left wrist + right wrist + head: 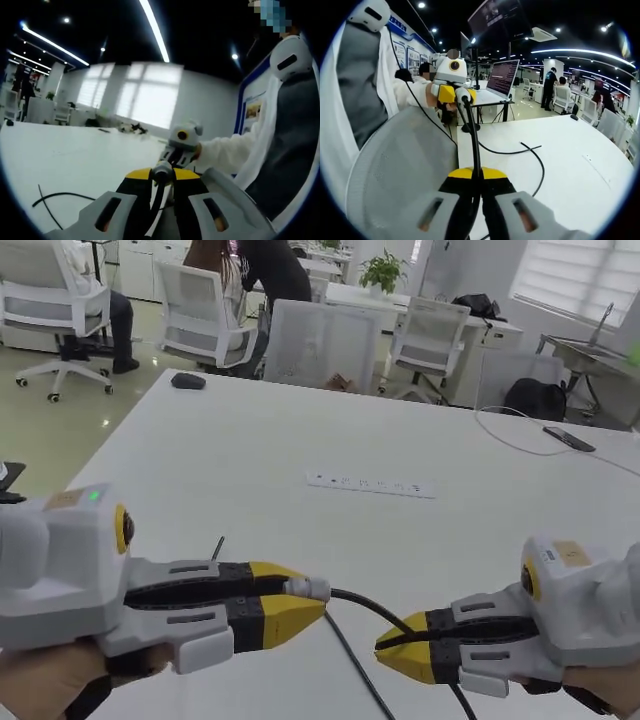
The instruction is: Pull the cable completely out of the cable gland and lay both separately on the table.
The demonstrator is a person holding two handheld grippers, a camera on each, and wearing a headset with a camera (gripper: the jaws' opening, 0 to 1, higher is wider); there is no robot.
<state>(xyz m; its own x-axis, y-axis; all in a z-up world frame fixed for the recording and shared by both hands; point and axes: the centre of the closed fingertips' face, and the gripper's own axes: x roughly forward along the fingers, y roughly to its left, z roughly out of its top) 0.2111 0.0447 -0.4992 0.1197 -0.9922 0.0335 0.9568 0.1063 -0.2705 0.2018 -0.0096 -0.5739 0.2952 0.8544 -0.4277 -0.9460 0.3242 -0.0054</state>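
**Gland and cable held between your two grippers over the near edge**

Your left gripper [306, 597] has its yellow jaws pinched on the pale cable gland [311, 588] and holds it in the air above the near edge of the bench [250, 450]. The black cable [362, 604] is seated in the gland. It leaves the gland's end and arcs across to your right gripper [392, 640], whose jaws are clamped narrow on it, near the gland but apart from it. Past that grip the cable drops to the bench top. In the left gripper view more of it lies curled on the white surface. A white power strip [370, 484] lies mid-bench, a dark mouse [188, 381] sits near the far left corner, and a phone [568, 439] lies toward the right edge.
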